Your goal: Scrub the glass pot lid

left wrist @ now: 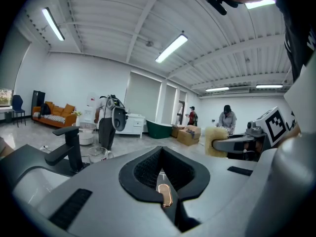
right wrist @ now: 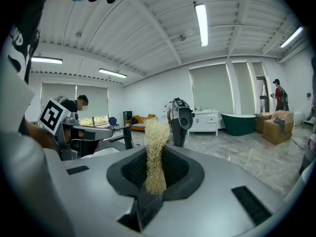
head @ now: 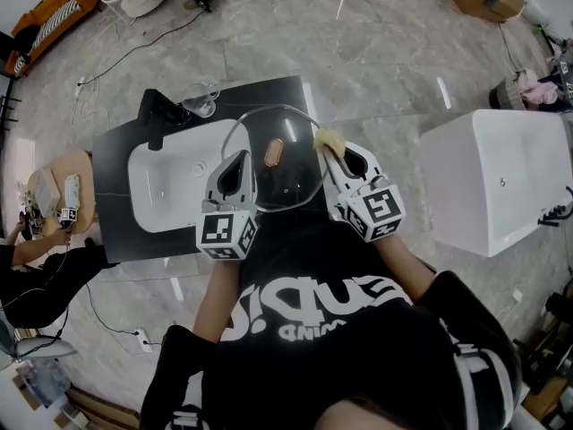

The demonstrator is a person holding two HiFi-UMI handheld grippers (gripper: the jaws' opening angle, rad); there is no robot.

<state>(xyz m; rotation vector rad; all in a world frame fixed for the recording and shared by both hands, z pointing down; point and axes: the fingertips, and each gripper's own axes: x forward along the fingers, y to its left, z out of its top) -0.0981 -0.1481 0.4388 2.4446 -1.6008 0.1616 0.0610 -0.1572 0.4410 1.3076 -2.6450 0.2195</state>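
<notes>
Black counter (head: 112, 209) with white sink (head: 161, 191): left gripper (head: 238, 159) clenched on clear round glass pot lid (head: 291, 182) over sink's right end; right gripper (head: 334, 151) grasping pale fibrous scrubber (head: 328, 138), just beside lid's right rim

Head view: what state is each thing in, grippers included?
glass pot lid: held by its rim over the sink counter.
left gripper: shut on the glass pot lid.
right gripper: shut on the scrub pad.
scrub pad: pinched, at the lid's edge.
faucet: no water running.
</notes>
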